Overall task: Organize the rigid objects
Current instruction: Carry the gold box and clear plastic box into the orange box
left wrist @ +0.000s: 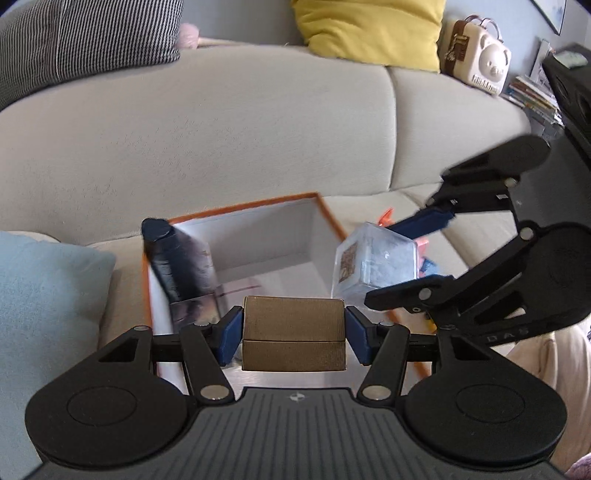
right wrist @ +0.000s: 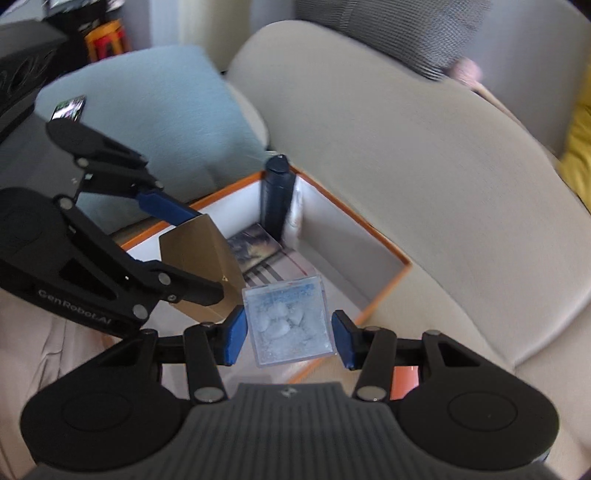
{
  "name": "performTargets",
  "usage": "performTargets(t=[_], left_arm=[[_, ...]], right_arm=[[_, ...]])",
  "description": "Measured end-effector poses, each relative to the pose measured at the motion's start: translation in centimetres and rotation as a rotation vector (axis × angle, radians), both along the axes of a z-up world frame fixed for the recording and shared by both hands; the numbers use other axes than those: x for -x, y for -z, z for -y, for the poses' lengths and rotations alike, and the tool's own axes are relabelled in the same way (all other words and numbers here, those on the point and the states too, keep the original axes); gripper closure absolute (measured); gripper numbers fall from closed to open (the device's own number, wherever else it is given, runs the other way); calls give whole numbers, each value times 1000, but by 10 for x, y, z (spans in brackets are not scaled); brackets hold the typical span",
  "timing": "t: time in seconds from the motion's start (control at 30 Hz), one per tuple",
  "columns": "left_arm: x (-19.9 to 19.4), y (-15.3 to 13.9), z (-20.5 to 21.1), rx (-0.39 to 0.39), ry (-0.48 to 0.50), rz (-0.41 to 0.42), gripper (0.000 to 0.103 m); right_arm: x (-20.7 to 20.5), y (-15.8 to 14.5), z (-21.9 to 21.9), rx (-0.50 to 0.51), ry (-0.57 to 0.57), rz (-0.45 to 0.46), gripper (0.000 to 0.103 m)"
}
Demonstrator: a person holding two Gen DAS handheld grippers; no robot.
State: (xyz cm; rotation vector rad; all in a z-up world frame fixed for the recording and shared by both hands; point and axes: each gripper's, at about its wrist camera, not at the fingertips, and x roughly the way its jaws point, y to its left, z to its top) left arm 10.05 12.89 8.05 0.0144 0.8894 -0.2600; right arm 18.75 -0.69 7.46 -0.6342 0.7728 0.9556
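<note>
Left wrist view: left tool [left wrist: 293, 334] clamped on gold box [left wrist: 293, 334]; right tool [right wrist: 288, 338] clamped on clear case [right wrist: 290, 325]. Orange-rimmed box [left wrist: 325, 214] at 12 o'clock held dark cylinder [left wrist: 166, 254]; both carried items seemingly left to place.

Pale grey fabric sofa [left wrist: 229, 147] with rounded back cushions, lit by soft daylight. Black-and-white striped cushion [left wrist: 85, 40] at upper left, mustard-yellow cushion [left wrist: 369, 29] at centre top, light blue cushion [left wrist: 40, 302] on the seat. Stacked books [left wrist: 532, 96] and cream bear-faced case [left wrist: 484, 62] off to the right.
</note>
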Motion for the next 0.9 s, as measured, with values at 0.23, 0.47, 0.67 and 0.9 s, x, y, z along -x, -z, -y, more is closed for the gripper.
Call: performTargets(t=[0.23,0.47,0.67,0.9], left_arm=[[-20,25,-20,-24,35,-37,36],[-43,41,-32,-1,71,-49,36],[-66,49,-29,-21,108,-68,36],[-76,58,-33,-11,97,-92,36]], right_arm=[[-33,38,-45,151,-165,31,52],[-73,69,-64,251,-252,15,52],[-92,89,-81,286,-365,-18,52],[-104,115,-97,351,-462,-6,51]])
